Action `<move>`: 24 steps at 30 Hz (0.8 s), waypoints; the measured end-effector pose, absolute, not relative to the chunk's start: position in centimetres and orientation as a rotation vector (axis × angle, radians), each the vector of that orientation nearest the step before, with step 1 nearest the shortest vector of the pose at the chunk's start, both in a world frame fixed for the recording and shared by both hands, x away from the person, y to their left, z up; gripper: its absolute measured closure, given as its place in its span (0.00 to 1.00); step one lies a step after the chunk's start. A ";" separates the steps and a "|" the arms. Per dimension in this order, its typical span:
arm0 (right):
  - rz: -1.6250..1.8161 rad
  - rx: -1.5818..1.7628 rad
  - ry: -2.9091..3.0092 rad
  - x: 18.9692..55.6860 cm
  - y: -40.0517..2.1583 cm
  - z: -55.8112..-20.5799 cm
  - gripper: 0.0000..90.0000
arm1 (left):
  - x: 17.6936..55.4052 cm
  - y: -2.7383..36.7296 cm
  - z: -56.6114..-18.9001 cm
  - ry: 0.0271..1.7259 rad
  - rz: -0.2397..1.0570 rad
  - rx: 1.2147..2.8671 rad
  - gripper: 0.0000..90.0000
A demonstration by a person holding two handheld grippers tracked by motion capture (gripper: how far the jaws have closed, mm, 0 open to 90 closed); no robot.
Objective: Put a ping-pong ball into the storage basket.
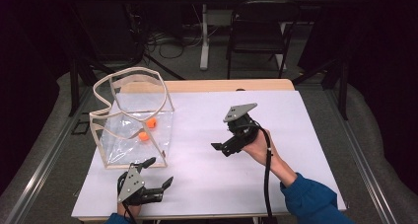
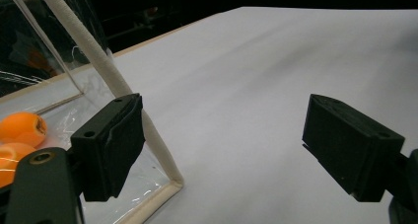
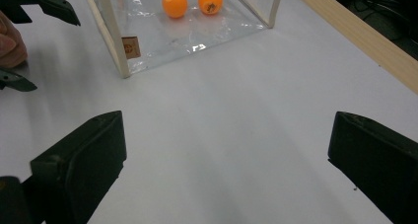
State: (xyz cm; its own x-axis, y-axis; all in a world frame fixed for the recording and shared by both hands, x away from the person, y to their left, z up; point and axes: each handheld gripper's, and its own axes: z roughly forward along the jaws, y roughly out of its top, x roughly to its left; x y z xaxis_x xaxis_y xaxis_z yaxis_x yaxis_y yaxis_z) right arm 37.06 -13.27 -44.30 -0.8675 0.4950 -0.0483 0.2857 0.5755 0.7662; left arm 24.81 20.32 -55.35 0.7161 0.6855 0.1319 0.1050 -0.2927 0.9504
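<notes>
A clear plastic box with cream edging stands at the table's left, with two orange balls on its floor. My left gripper rests open just in front of the box's near corner. In the left gripper view the open jaws of the left gripper straddle bare white surface, with the box's corner edge and the balls at left. My right gripper is held open above mid-table, pointing toward the box. The right gripper view shows its own gripper open, the box, both balls and the left gripper.
A white sheet covers the table, with a wooden strip along the far edge. Beyond the table stand a black folding chair and a white table leg, with cables on the floor. A small brown label marks the box's frame.
</notes>
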 end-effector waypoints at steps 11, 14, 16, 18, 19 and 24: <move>1.174 0.680 2.512 35.7 -15.5 -45.9 0.00 | 24.8 20.4 -55.4 0.629 0.649 1.797 0.18; 1.171 0.695 2.506 35.4 -16.2 -46.5 0.00 | 24.8 20.4 -55.4 0.629 0.649 1.797 0.18; 1.158 0.703 2.502 35.1 -16.7 -46.9 0.00 | 24.8 20.4 -55.4 0.629 0.647 1.797 0.18; 1.168 0.718 2.494 34.7 -17.3 -47.4 0.00 | 24.8 20.4 -55.4 0.626 0.650 1.802 0.18; 1.167 0.720 2.491 34.6 -17.6 -47.6 0.00 | 24.8 20.4 -55.4 0.627 0.649 1.802 0.18; 1.161 0.750 2.469 33.7 -19.0 -48.3 0.00 | 24.8 20.4 -55.4 0.626 0.651 1.805 0.18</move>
